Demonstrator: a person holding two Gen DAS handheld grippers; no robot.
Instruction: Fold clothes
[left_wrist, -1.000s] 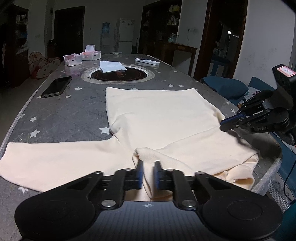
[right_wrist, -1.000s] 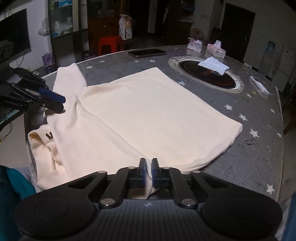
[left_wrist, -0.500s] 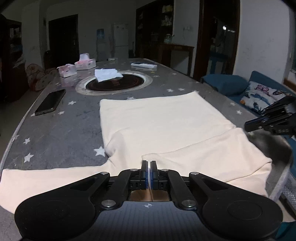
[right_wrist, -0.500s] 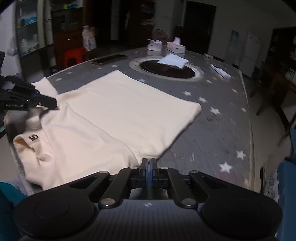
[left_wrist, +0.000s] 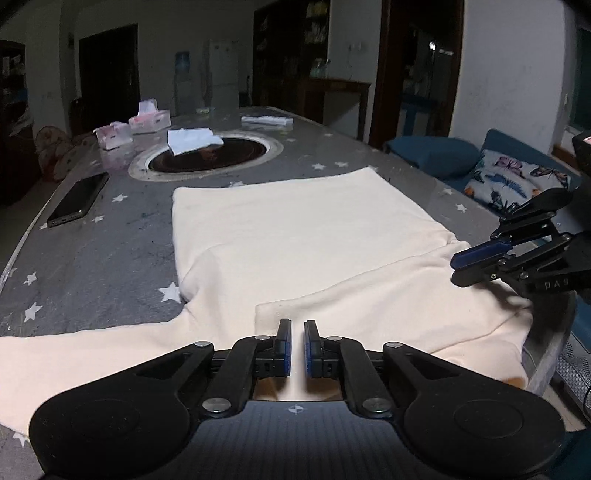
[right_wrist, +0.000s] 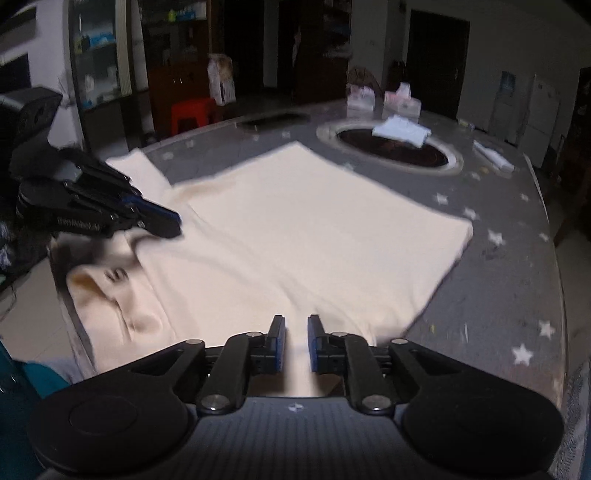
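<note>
A cream long-sleeved top (left_wrist: 303, 240) lies spread on the grey star-patterned surface (left_wrist: 110, 251), one sleeve folded across the body, the other stretched out flat toward the left edge, and the collar end hanging over the near rim. The left tool (left_wrist: 294, 345) is opening, its pads a small gap apart with cloth showing in the gap but no pinch on it; the right tool (right_wrist: 293, 343) is opening too, likewise free above the fabric. The risk, as I judge it, is the overhanging collar end: its weight could drag the top toward the rim and undo the sleeve fold. The phone (left_wrist: 75, 199) lies well apart.
</note>
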